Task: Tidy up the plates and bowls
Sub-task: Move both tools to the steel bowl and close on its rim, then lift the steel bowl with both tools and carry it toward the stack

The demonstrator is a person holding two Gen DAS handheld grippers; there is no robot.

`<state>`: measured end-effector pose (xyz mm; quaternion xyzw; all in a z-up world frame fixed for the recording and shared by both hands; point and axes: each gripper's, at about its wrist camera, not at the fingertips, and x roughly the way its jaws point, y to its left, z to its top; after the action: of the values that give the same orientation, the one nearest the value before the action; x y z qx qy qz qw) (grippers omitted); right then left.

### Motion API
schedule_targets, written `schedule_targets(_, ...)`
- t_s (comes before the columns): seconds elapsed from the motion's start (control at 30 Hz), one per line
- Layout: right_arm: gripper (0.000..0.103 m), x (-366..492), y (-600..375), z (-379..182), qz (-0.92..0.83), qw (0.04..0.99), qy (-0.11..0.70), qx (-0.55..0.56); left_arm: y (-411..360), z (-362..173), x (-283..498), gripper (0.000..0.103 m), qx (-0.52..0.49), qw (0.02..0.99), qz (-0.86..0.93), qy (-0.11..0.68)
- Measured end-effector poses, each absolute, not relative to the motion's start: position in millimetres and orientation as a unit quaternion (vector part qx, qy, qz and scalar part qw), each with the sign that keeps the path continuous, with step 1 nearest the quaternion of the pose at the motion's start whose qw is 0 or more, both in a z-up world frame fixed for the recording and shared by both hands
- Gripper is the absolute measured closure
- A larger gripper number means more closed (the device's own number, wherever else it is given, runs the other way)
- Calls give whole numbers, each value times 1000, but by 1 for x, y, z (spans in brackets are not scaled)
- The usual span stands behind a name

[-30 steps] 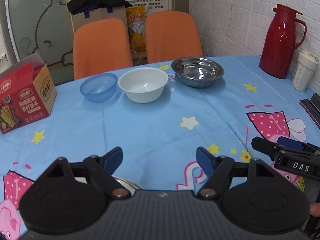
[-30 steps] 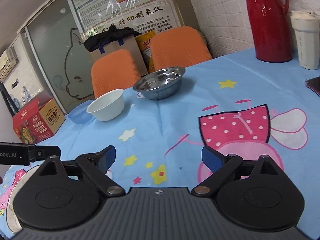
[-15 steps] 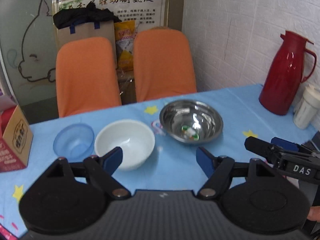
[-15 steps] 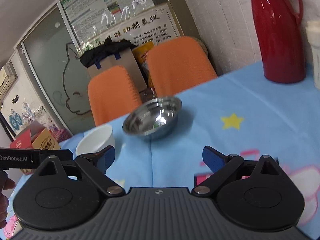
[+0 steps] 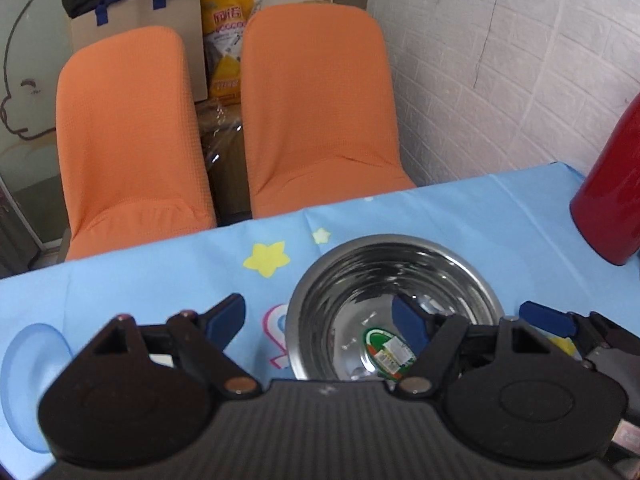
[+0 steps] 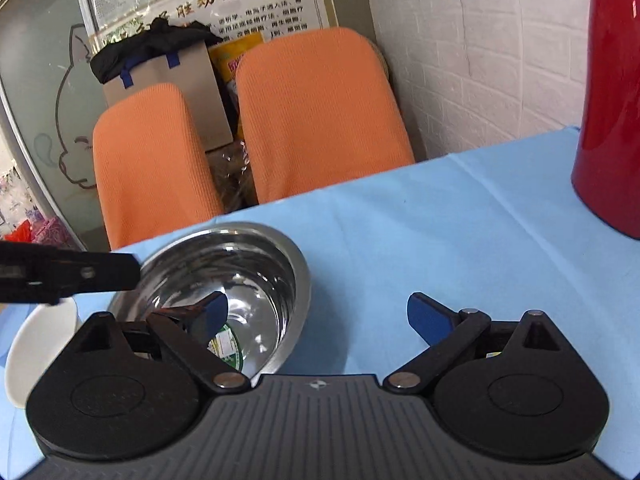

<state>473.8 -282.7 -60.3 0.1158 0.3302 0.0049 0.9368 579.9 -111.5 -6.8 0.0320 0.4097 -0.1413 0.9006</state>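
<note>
A steel bowl [image 5: 394, 304] is sitting on a bench [image 6: 440, 232] draped in a blue cartoon cloth, a green sticker showing on its inner bottom. The left hand-held gripper [image 5: 320, 316] is hovering over the bowl's near-left rim, fingers spread wide, its right fingertip over the basin and its left one over the cloth. The right hand-held gripper [image 6: 318, 314] is hanging at the bowl's right side, likewise spread wide and holding nothing, its left fingertip over the basin and its right one over bare cloth. A white bowl [image 6: 38, 344] is standing just left of the steel bowl, and a blue bowl [image 5: 28, 384] farther left. A red jug [image 6: 610, 112] is standing well to the right of the steel bowl. Two orange chairs [image 5: 316, 104] are waiting behind the bench.
</note>
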Motion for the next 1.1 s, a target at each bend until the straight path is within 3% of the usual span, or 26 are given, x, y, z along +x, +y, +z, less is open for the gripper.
schedule_targets(0.27,0,474,-270,-66,23,938,331,95,-124,-32,589,31,47,890,-148,428)
schedule_targets(0.3,0,475,-268,-66,21,939,330,89,-126,-33,589,36,52,888,-150,431)
schedule_targets(0.33,0,474,-267,-66,19,941,328,83,-127,-35,590,55,58,886,-154,434)
schedule_targets(0.37,0,474,-265,-66,19,943,323,76,-129,-37,590,63,67,883,-154,438)
schedule_targets(0.4,6,474,-263,-66,16,945,321,64,-130,-39,590,67,70,881,-157,441)
schedule_targets(0.43,33,474,-261,-66,11,946,319,54,-130,-40,590,68,71,880,-160,442)
schedule_targets(0.53,53,474,-262,-64,30,944,322,64,-132,-40,587,69,77,881,-155,440)
schedule_targets(0.77,52,466,-260,-49,38,947,313,66,-123,-13,567,69,60,888,-158,427)
schedule_targets(1.1,42,379,-235,-3,81,963,256,22,-97,42,449,68,62,910,-152,381)
